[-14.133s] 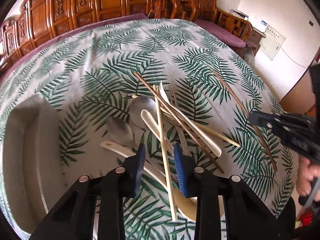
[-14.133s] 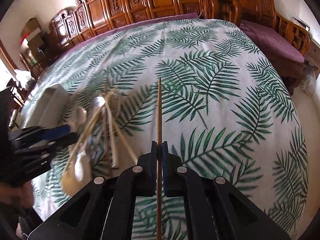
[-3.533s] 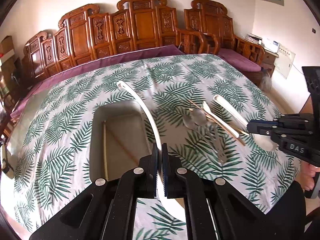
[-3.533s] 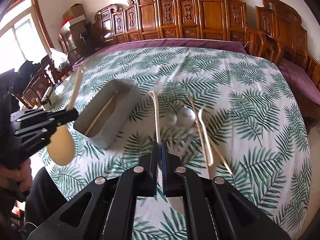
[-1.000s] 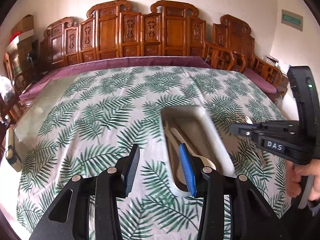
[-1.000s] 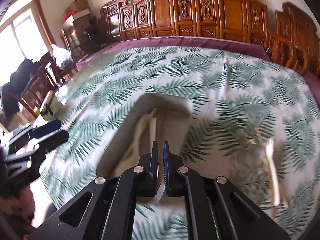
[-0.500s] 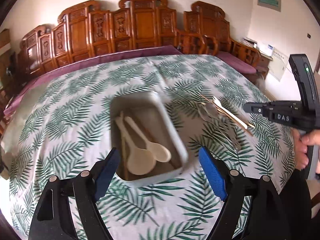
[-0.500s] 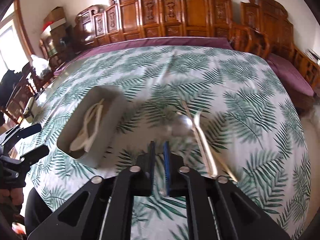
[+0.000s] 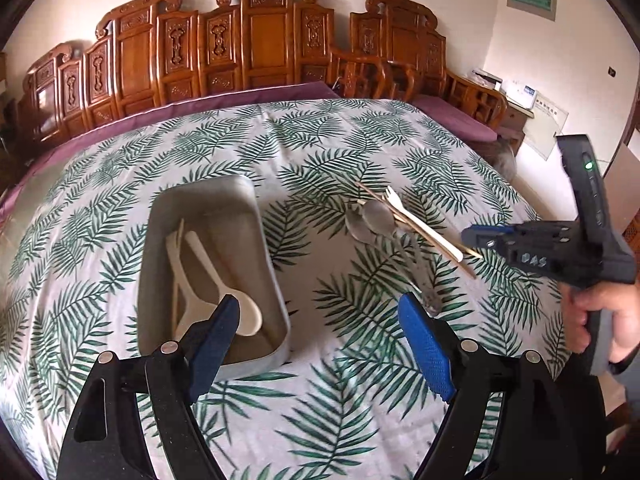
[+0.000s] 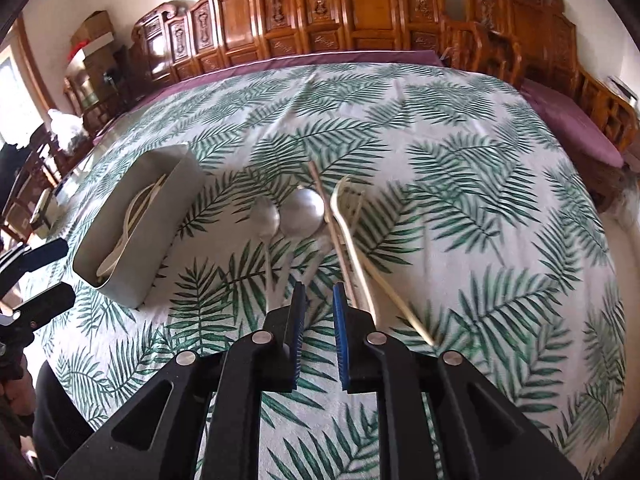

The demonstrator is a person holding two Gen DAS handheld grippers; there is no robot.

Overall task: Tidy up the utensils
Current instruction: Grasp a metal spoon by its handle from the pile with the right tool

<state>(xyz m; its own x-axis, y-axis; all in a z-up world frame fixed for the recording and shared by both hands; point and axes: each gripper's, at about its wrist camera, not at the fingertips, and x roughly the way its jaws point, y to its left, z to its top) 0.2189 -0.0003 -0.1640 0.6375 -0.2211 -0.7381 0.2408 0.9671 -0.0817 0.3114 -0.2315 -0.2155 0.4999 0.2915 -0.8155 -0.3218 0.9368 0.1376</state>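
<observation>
Now that both cream spoons (image 9: 224,280) are lying in the grey tray (image 9: 268,256), the empty left claw (image 9: 320,344) is gaping while the barely parted, empty right claw (image 10: 318,336) is nearing the remaining utensils (image 10: 316,216).

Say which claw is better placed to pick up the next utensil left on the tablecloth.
Probably the right claw: it points straight at the metal spoons and chopsticks, jaws slightly apart and empty. The left claw hangs wide open by the tray, beside the pile.

Bright daylight from window (image 10: 12,92) at left — fisheye-warped edges, dark corners, slight blur.
</observation>
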